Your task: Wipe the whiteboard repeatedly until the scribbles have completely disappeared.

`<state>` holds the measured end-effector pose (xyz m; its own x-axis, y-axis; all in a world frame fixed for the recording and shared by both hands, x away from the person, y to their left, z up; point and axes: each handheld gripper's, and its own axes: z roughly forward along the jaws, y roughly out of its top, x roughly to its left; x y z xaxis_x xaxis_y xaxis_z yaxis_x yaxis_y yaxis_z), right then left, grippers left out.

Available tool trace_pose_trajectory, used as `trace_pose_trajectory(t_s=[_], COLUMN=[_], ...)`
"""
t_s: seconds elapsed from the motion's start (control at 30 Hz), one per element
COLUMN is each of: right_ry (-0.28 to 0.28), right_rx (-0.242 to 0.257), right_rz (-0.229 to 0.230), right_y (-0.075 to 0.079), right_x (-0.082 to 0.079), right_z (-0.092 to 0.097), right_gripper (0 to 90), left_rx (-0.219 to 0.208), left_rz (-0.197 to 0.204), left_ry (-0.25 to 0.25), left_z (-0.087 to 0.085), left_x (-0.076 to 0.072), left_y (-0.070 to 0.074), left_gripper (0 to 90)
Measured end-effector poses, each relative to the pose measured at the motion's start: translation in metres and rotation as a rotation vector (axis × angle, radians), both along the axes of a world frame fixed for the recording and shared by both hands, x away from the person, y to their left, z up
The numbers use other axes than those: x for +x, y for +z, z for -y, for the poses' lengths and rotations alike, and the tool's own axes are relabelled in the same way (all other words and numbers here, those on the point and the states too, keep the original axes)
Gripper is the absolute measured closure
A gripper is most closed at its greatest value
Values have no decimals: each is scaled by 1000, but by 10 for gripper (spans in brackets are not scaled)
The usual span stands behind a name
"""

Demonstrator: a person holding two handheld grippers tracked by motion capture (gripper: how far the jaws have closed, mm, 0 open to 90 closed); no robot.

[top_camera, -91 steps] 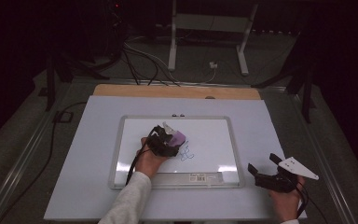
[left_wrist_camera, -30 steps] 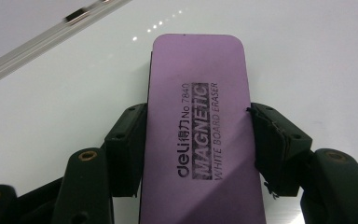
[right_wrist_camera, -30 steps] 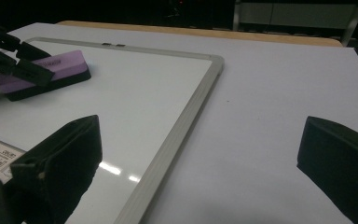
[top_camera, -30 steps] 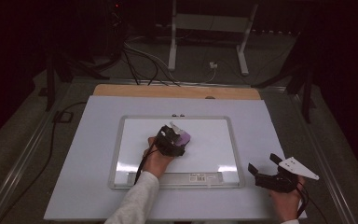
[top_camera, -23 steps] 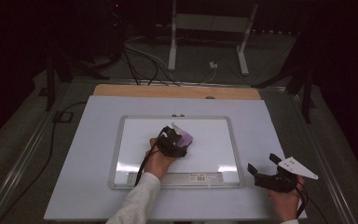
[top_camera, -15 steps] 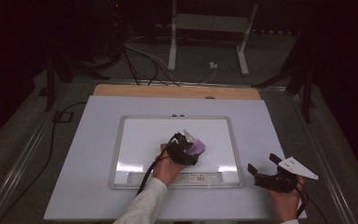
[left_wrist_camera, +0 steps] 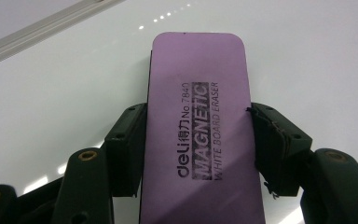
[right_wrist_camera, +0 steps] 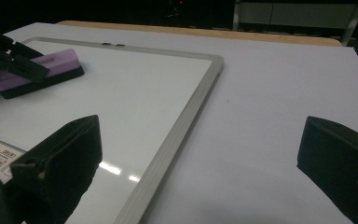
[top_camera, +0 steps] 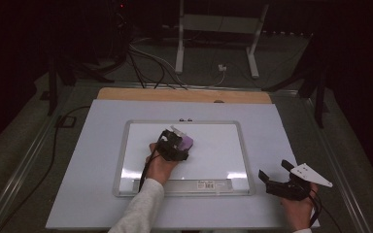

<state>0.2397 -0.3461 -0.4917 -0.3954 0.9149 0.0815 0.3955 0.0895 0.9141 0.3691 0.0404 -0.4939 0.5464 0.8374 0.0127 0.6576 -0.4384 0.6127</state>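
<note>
A purple whiteboard eraser [top_camera: 187, 141] lies flat on the whiteboard [top_camera: 223, 155] at its left-centre. My left gripper [top_camera: 176, 145] is shut on it. In the left gripper view the two black jaws press on the long sides of the eraser [left_wrist_camera: 200, 93], which is printed "MAGNETIC WHITE BOARD ERASER". The board's surface looks clean around it. My right gripper [top_camera: 273, 171] rests on the table off the board's near right corner, open and holding nothing. In the right gripper view its jaws stand wide apart over the board's frame [right_wrist_camera: 186, 121], with the eraser [right_wrist_camera: 42, 70] off to the far left.
A white sheet [top_camera: 77, 170] covers the table, with a wooden strip [top_camera: 184, 94] along the far edge. A barcode label [top_camera: 206, 185] sits on the board's near frame. Cables and a metal stand [top_camera: 179, 43] are on the dark floor behind.
My left gripper slid the eraser to the right and nearer across the board, then back to the left. The right gripper has stayed where it was.
</note>
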Motion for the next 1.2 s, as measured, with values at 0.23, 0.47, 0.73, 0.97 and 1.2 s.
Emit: trace_pose_trajectory(t_s=[0.23, 0.47, 0.73, 0.97, 1.2], right_ry=[-2, -1, -1, -1, 1], right_rx=[1, 1, 4, 3, 5], right_rz=[1, 0, -4, 0, -1], right_y=[0, 0, -1, 0, 0], right_x=[0, 0, 0, 0, 1], right_z=[0, 0, 0, 0, -1], right_gripper=[0, 0, 0, 0, 0], left_rx=[-4, -8, -17, -16, -44], left_rz=[0, -1, 6, 10, 12], left_ry=[46, 81, 109, 134, 166], left_z=[-19, -36, -50, -61, -76], left_x=[0, -3, -7, -13, -25], left_y=[0, 0, -1, -1, -3], left_gripper=[419, 419, 419, 418, 418])
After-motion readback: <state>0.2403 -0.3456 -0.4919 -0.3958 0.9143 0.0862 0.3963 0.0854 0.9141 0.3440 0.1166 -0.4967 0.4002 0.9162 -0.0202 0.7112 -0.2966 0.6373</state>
